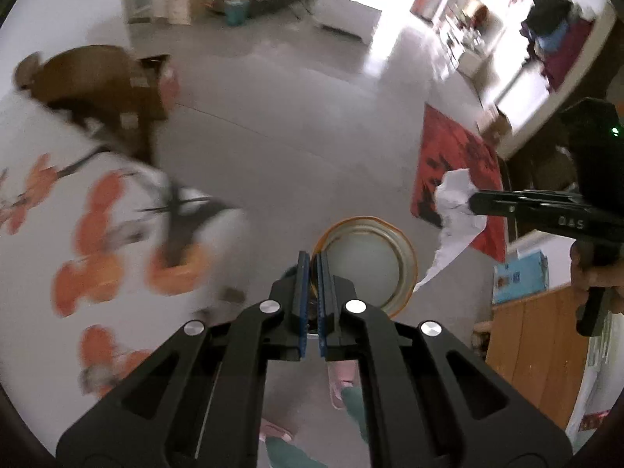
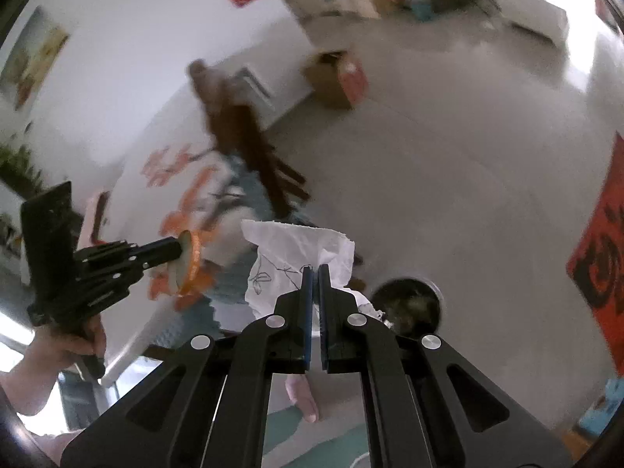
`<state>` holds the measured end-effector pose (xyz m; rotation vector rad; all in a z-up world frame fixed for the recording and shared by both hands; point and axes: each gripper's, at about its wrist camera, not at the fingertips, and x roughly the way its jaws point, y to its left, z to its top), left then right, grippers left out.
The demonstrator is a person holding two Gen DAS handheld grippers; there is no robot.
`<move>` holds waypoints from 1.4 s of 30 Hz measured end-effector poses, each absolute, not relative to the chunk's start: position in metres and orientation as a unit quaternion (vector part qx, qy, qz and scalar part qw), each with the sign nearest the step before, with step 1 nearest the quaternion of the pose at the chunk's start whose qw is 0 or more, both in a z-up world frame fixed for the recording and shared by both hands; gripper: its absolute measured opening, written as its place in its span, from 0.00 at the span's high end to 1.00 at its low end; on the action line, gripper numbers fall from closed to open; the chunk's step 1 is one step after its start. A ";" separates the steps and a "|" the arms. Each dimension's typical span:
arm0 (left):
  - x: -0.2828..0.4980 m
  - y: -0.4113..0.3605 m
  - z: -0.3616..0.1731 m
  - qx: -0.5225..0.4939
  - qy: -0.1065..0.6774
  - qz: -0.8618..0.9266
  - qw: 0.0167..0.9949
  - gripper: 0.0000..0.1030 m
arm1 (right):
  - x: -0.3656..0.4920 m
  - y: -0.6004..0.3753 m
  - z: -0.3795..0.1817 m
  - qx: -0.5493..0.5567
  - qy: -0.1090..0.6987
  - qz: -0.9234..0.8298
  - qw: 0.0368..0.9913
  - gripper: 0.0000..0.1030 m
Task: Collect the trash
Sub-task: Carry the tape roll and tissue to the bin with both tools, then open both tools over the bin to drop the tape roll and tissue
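Paper (image 2: 296,251), crumpled, is clamped in the right gripper (image 2: 314,273); the left gripper (image 1: 313,259) pinches a lid (image 1: 366,261). Bin (image 2: 405,306) at 4 o'clock.

chair (image 1: 97,89) blurred, tablecloth (image 1: 97,234) smeared

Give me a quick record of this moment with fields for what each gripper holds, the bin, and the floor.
left gripper: shut on round lid with orange rim
right gripper: shut on crumpled white paper with pen marks
trash bin: round, open, on the floor just beyond the right gripper, some waste inside
floor: grey, smooth
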<state>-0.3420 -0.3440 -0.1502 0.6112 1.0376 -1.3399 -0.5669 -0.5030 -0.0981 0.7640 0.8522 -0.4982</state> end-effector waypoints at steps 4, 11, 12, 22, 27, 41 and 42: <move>-0.378 -0.386 -0.186 0.300 0.461 -0.589 0.592 0.98 | -0.591 -0.531 -0.145 0.393 0.413 -0.238 0.786 0.97; -0.403 -0.431 -0.256 0.334 0.493 -0.572 0.565 0.98 | -0.597 -0.571 -0.245 0.453 0.440 -0.232 0.739 0.96; -0.404 -0.436 -0.270 0.340 0.496 -0.568 0.561 0.98 | -0.597 -0.573 -0.260 0.460 0.447 -0.229 0.732 0.96; -0.384 -0.456 -0.444 0.377 0.567 -0.505 0.530 0.98 | -0.559 -0.592 -0.446 0.535 0.478 -0.204 0.666 0.95; -0.379 -0.449 -0.553 0.411 0.613 -0.456 0.496 0.98 | -0.542 -0.591 -0.540 0.540 0.515 -0.216 0.629 0.92; -0.392 -0.433 -0.562 0.396 0.619 -0.471 0.488 0.29 | -0.585 -0.597 -0.529 0.533 0.513 -0.255 0.623 0.40; -0.395 -0.431 -0.543 0.392 0.613 -0.480 0.490 0.29 | -0.586 -0.598 -0.516 0.527 0.512 -0.256 0.629 0.40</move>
